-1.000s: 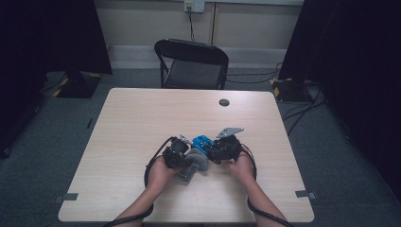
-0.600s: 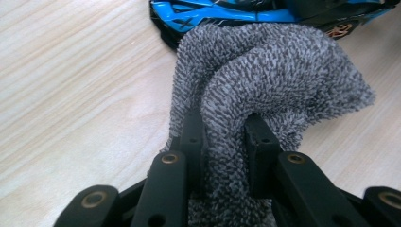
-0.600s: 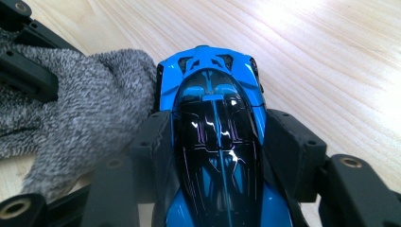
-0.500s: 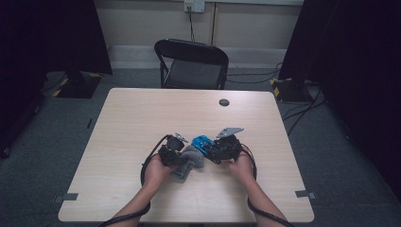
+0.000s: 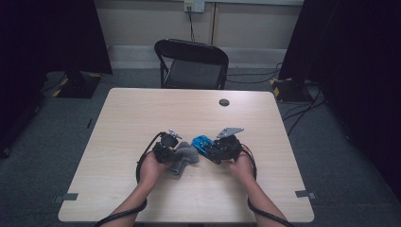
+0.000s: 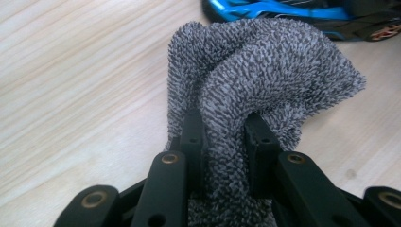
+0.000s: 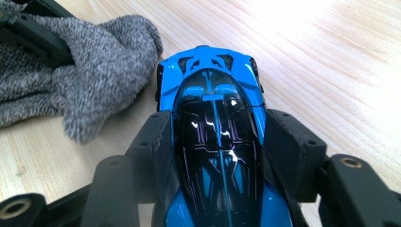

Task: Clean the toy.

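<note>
So the toy car (image 7: 215, 142) is the blue and black one, sitting low over the table (image 5: 142, 118) near the middle of my side, and my right gripper (image 7: 215, 137) has it clamped by both flanks, jaws about half closed with the pads pressed on the bodywork, nose pointing away from me toward the cloth. The cloth (image 6: 255, 80) is a grey fuzzy terry rag, bunched up, and my left gripper (image 6: 222, 137) has a thick fold of it pinched tight between its 2 jaws, with the loose end flopping forward right beside the car's nose. From above, the cloth (image 5: 182, 158) lies between my 2 hands, just left of the car (image 5: 202, 142). My read is I'm at the wiping step: car held steady, rag gripped, the 2 about to meet. Can't tell for sure if the rag is touching the paint yet, it looks just beside it. Next move, I'd say, needs the left hand to drag the loose end across the hood and roof while the right keeps its squeeze, without letting the car twist. Pose wise, both forearms come in from the bottom edge, wrists low over the table, grippers angled inward toward each other, left hand (image 5: 151, 168) a bit nearer me than the right hand (image 5: 240, 165).
</note>
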`<state>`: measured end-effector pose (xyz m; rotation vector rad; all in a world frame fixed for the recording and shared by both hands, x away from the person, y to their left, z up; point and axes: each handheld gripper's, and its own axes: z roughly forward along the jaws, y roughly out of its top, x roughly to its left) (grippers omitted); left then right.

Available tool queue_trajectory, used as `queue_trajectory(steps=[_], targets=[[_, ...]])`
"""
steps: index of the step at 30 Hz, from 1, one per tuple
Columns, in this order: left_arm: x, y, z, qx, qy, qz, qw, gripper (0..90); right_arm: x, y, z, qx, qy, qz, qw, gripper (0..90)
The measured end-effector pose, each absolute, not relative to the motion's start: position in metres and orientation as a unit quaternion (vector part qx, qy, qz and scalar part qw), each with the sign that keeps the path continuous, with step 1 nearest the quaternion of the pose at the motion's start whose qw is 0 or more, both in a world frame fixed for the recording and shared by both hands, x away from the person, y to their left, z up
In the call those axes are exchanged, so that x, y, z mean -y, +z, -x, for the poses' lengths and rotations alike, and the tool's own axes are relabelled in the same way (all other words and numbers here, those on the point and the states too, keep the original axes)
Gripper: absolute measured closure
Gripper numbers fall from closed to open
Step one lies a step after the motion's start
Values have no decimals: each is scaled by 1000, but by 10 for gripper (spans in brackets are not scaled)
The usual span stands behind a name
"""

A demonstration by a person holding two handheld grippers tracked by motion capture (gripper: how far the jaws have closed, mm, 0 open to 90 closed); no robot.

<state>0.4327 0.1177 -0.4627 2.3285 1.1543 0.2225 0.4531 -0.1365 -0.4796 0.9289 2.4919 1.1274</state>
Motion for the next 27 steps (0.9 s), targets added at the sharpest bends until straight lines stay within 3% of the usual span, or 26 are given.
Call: queue_trajectory(steps=[13,27], targets=[[-139,-458,-433,-445,91,-851,265,732,136,-480,-453,-856,387,-319,126,432],[-119,-451,-414,-403,73,-865,291,729,136,-481,-450,-853,388,-320,136,393]])
